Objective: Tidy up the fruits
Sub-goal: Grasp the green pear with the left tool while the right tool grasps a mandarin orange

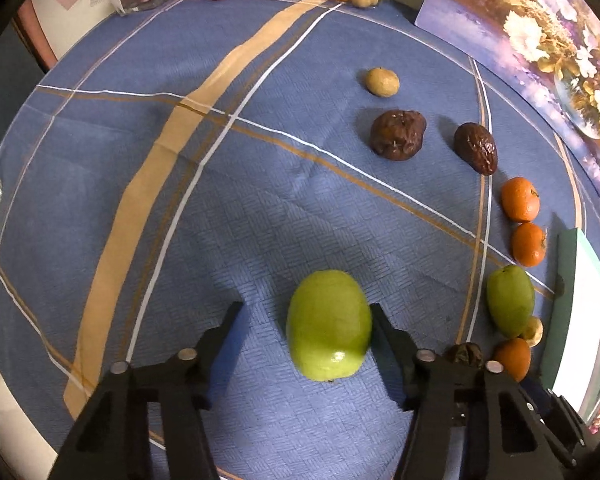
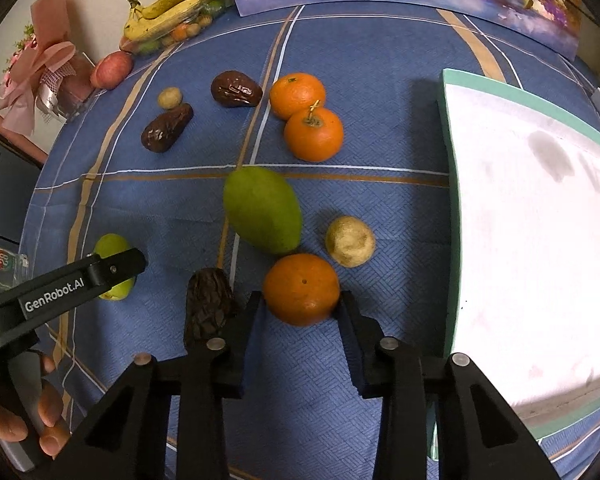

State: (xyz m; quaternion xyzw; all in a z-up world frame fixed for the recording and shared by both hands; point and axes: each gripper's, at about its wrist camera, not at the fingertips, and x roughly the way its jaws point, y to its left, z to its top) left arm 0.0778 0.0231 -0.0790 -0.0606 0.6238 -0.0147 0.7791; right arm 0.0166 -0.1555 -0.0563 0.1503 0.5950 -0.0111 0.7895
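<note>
In the left wrist view my left gripper [image 1: 306,310] is open around a green fruit [image 1: 329,325] lying on the blue cloth; its right finger touches the fruit, the left finger stands apart. In the right wrist view my right gripper [image 2: 302,300] has its fingers on both sides of an orange tangerine [image 2: 302,289] on the cloth, shut on it. Close by lie a larger green fruit [image 2: 262,210], a pale round fruit [image 2: 350,241] and a dark wrinkled fruit [image 2: 208,306]. Two more tangerines [image 2: 314,134] and two dark dates [image 2: 166,128] lie farther off.
A white board with a green rim [image 2: 540,240] lies on the right. A clear tray of bananas [image 2: 168,8] and a red apple [image 2: 111,69] stand at the far edge, next to a pink gift box [image 2: 48,72]. A flower picture [image 1: 540,52] lies at the back.
</note>
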